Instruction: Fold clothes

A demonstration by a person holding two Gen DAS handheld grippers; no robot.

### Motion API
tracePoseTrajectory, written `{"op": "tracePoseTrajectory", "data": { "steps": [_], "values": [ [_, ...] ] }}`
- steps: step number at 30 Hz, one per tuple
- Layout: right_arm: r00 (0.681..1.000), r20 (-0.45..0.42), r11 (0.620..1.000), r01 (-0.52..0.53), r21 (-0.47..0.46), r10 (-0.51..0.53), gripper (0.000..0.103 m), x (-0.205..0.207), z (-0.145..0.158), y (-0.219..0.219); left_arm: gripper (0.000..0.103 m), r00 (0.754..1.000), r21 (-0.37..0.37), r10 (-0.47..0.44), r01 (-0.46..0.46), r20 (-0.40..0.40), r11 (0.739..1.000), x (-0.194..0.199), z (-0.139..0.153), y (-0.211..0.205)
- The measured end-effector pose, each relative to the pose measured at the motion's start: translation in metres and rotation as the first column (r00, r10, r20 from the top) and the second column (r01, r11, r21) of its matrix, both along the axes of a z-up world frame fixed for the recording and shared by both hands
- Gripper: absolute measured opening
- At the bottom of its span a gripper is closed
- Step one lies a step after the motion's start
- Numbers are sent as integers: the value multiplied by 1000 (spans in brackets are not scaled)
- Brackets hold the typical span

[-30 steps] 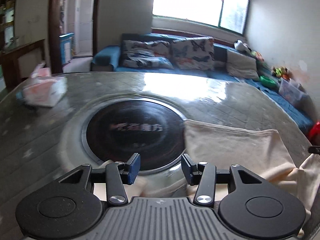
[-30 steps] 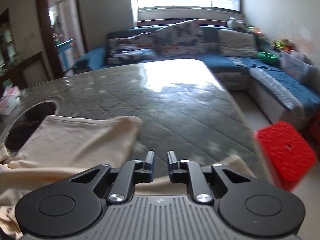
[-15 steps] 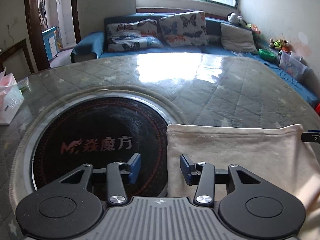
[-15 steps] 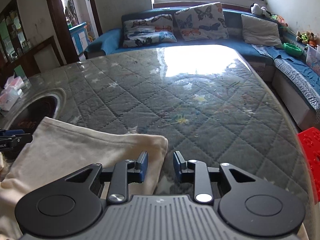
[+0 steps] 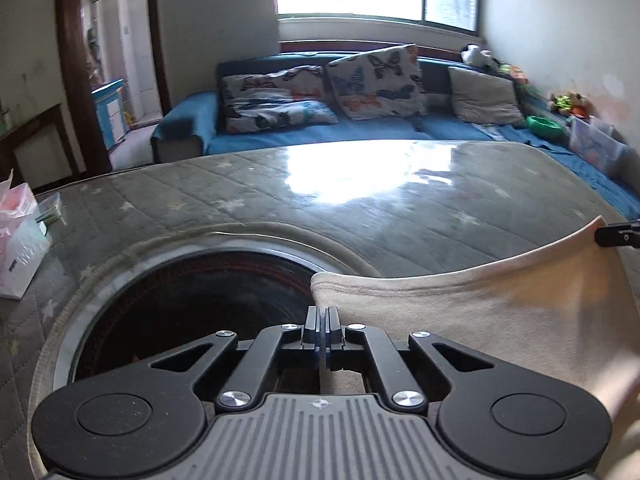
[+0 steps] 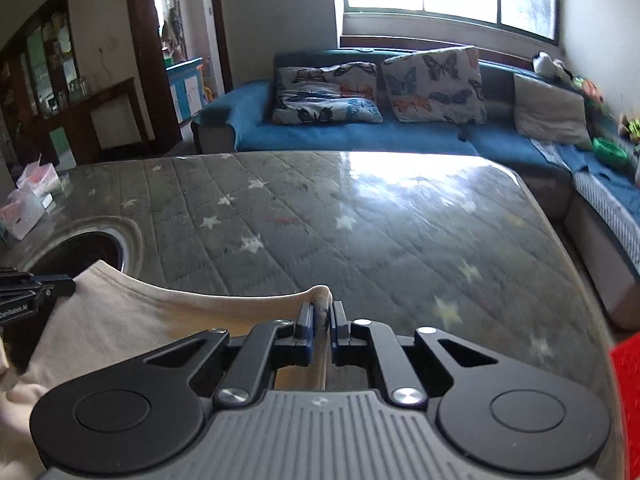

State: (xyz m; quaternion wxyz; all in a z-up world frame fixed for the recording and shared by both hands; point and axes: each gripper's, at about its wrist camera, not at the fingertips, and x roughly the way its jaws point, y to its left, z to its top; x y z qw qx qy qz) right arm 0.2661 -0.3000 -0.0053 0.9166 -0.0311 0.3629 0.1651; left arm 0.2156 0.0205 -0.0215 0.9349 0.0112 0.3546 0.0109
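Since both corners of the cream garment's (image 5: 460, 312) far edge are now pinched and lifted off the worktop (image 6: 360, 220), the fold looks begun but far from finished: the corners are taken, while carrying that edge over and laying it flat is, as I judge it, all still ahead. Its jaws having just closed to meet, the left hand-held gripper (image 5: 322, 314) bites the left corner, just over the dark round inset (image 5: 200, 300) in the quilted cover. The right hand-held gripper (image 6: 320, 312) has likewise just clamped down, a bunched bit of hem standing up between its pads. Strung between the two, the hemmed edge sags in a shallow curve, so the cloth's long axis runs left to right across the near side of the worktop, the rest trailing back towards the person, out of sight.
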Motion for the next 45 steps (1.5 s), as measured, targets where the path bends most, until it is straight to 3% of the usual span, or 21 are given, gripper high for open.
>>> {"op": "tracePoseTrajectory", "data": {
  "steps": [6,9,12,15,19,22,26,29,32,34,36,45],
  "values": [
    [997,-17,997,-73,-32,73,12,0,-1,16,5,1000,-3,5,-5,-19,1000,7,3,4],
    [988,-23,987,-151,-46,150,12,-27,8,20,5,999,-23,-40,40,-12,999,3,8,-7],
    [969,-35,968,-245,-61,243,20,-60,18,27,8,995,-23,-95,94,-21,995,0,7,-24],
    [928,-60,925,-371,-80,367,28,-105,27,39,10,990,-13,-138,138,-32,990,-1,4,-39],
    [867,-90,863,-497,-83,491,35,-149,30,57,19,985,-17,-165,165,-41,986,-3,0,-50],
    [814,-116,812,-578,-78,569,38,-175,28,71,24,984,-16,-174,173,-44,985,-5,-2,-55],
    [744,-141,728,-669,-152,654,39,-200,9,97,25,981,-2,-187,187,-54,982,-6,-4,-62],
    [722,-130,695,-690,-204,679,39,-206,0,109,28,979,-4,-194,194,-60,981,-6,-6,-63],
    [724,-114,695,-686,-214,680,35,-205,-5,115,29,979,-8,-193,193,-67,981,-4,-9,-63],
    [733,-119,705,-678,-205,670,10,-199,-7,118,29,979,-13,-192,192,-65,981,-4,-10,-62],
    [736,-120,710,-675,-201,666,4,-197,-6,117,32,979,-12,-192,192,-63,981,-5,-10,-61],
    [680,-162,662,-733,-156,715,2,-228,13,97,38,982,-5,-181,181,-48,983,-5,-13,-60]
  ]
}}
